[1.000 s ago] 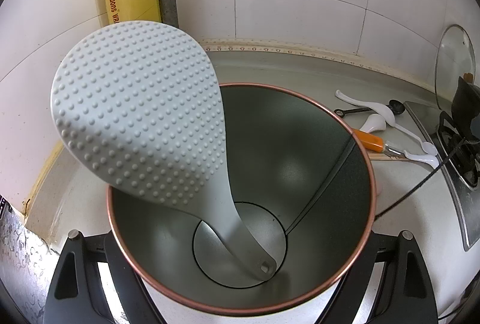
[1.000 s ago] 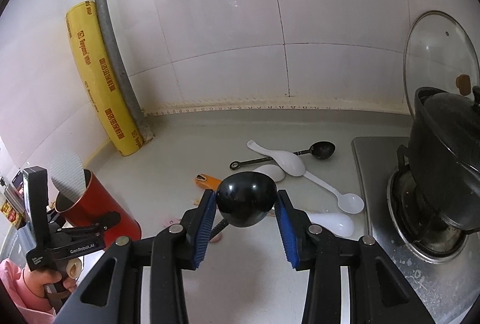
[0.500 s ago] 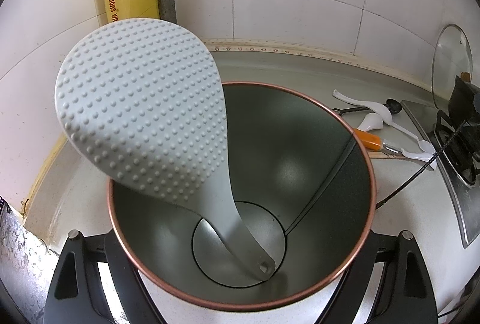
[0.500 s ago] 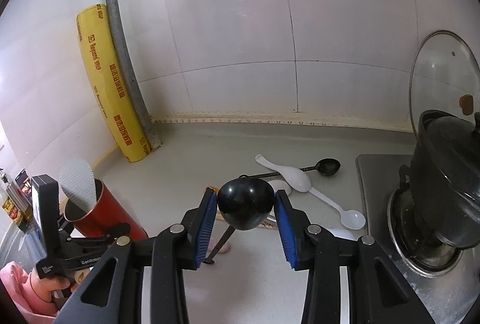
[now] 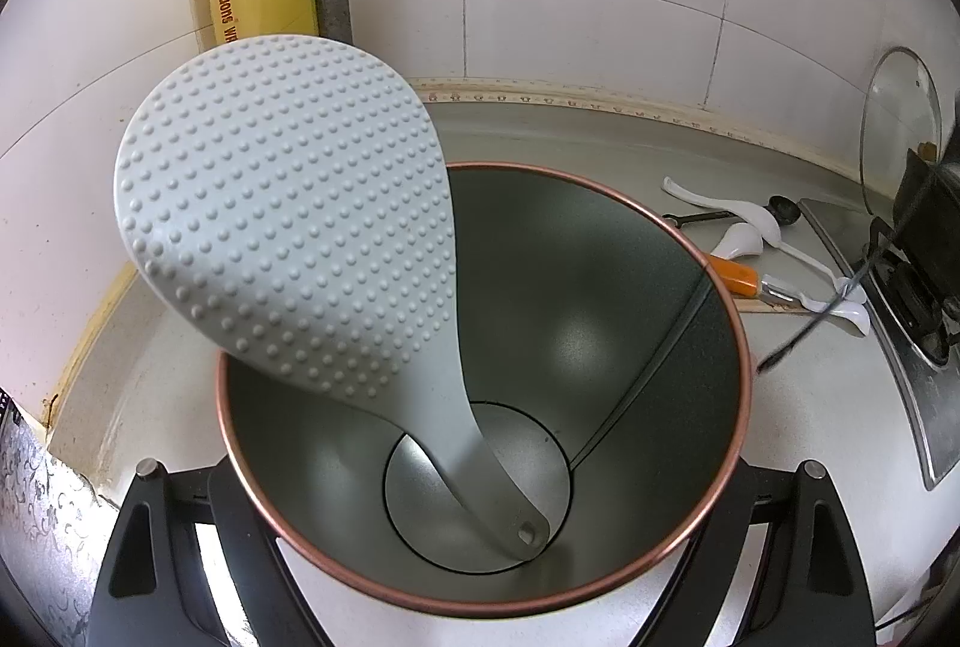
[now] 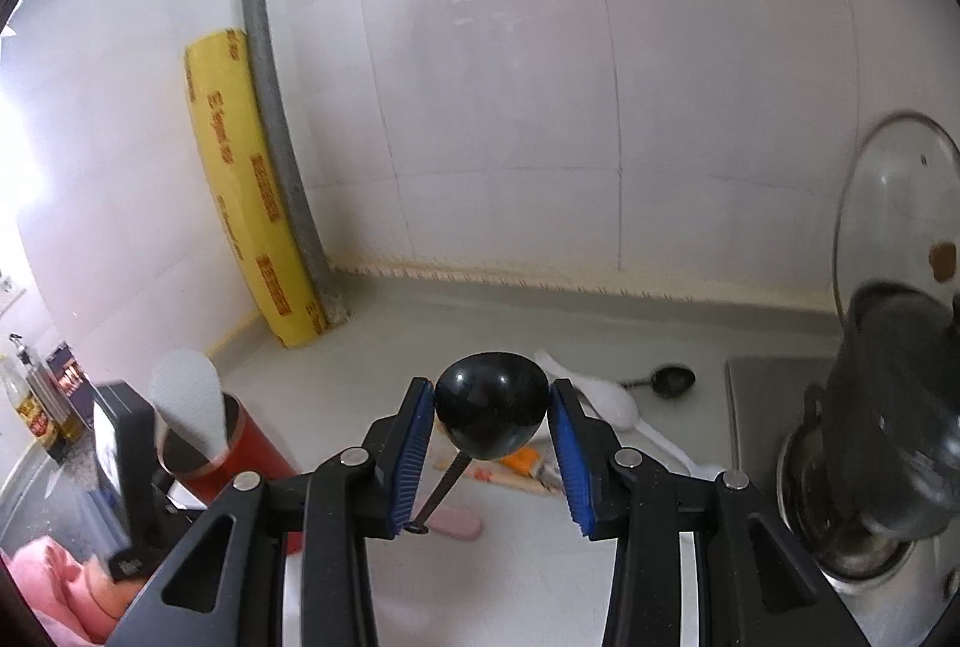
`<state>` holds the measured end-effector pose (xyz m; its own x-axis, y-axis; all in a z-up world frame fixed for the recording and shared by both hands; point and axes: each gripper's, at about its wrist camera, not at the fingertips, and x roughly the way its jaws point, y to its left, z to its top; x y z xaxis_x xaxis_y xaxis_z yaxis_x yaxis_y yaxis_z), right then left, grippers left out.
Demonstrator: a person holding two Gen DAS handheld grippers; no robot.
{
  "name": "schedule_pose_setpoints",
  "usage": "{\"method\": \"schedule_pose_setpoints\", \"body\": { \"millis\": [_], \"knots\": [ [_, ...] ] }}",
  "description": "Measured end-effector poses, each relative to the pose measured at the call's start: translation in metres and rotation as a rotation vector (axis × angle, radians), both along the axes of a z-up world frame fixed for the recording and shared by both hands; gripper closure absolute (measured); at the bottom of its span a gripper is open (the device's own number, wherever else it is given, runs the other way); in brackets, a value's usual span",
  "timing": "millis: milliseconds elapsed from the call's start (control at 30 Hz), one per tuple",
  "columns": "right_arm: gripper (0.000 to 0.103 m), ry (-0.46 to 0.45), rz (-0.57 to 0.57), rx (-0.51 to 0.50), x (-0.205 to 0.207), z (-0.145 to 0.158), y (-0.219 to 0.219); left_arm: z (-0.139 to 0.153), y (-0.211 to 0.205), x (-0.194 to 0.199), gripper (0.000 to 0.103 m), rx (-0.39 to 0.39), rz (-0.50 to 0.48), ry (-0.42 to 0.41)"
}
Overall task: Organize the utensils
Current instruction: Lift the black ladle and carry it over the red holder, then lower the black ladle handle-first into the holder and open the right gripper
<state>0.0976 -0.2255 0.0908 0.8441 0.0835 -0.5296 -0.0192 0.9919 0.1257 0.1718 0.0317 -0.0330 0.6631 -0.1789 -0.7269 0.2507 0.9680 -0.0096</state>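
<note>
My right fingers [image 6: 489,458] clamp the glossy black ladle [image 6: 491,413] by its round bowl, handle dangling above the table. My left fingers [image 5: 480,557] squeeze the red metal canister [image 5: 600,323], copper-rimmed, near the table's left edge; the dimpled grey rice paddle [image 5: 288,209] already stands inside. Left to collect: white spoons [image 6: 606,398], a small black spoon [image 6: 672,380] and an orange-handled tool [image 6: 522,461], lying by the stove [image 6: 774,395].

Grey dimpled rice paddle [image 5: 288,221] stands in the copper-rimmed metal canister [image 5: 690,251], centre frame; white plastic spoons [image 5: 744,239] lie right of it
</note>
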Motion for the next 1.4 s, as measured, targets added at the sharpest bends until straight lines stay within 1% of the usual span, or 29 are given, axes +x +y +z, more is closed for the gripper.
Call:
{"method": "schedule_pose_setpoints", "body": {
  "millis": [200, 333, 500, 667, 933, 1033, 1133, 1267, 1400],
  "knots": [
    [0.061, -0.104, 0.061, -0.047, 0.003, 0.042, 0.015, 0.001, 0.001, 0.0, 0.013, -0.001, -0.006, -0.001],
    [0.061, -0.159, 0.107, -0.084, 0.006, 0.064, 0.03, 0.001, 0.002, 0.0, 0.013, -0.001, -0.008, -0.002],
    [0.061, -0.218, 0.184, -0.086, 0.008, 0.091, 0.051, 0.002, 0.002, 0.0, 0.013, -0.001, -0.015, -0.001],
    [0.061, -0.258, 0.27, -0.09, 0.01, 0.107, 0.077, 0.002, 0.004, -0.001, 0.013, -0.002, -0.023, -0.005],
    [0.061, -0.298, 0.364, -0.123, 0.009, 0.122, 0.116, 0.003, 0.007, -0.004, 0.013, -0.003, -0.049, -0.008],
    [0.061, -0.298, 0.382, -0.134, 0.009, 0.123, 0.123, 0.003, 0.007, -0.008, 0.013, -0.003, -0.063, -0.011],
    [0.061, -0.269, 0.399, -0.138, 0.016, 0.115, 0.133, 0.004, 0.011, -0.01, 0.013, -0.005, -0.076, -0.013],
    [0.061, -0.171, 0.4, -0.136, 0.031, 0.095, 0.148, 0.004, 0.017, -0.009, 0.013, -0.008, -0.091, -0.016],
    [0.061, -0.104, 0.392, -0.135, 0.039, 0.08, 0.157, 0.004, 0.019, -0.008, 0.013, -0.011, -0.109, -0.02]
  ]
}}
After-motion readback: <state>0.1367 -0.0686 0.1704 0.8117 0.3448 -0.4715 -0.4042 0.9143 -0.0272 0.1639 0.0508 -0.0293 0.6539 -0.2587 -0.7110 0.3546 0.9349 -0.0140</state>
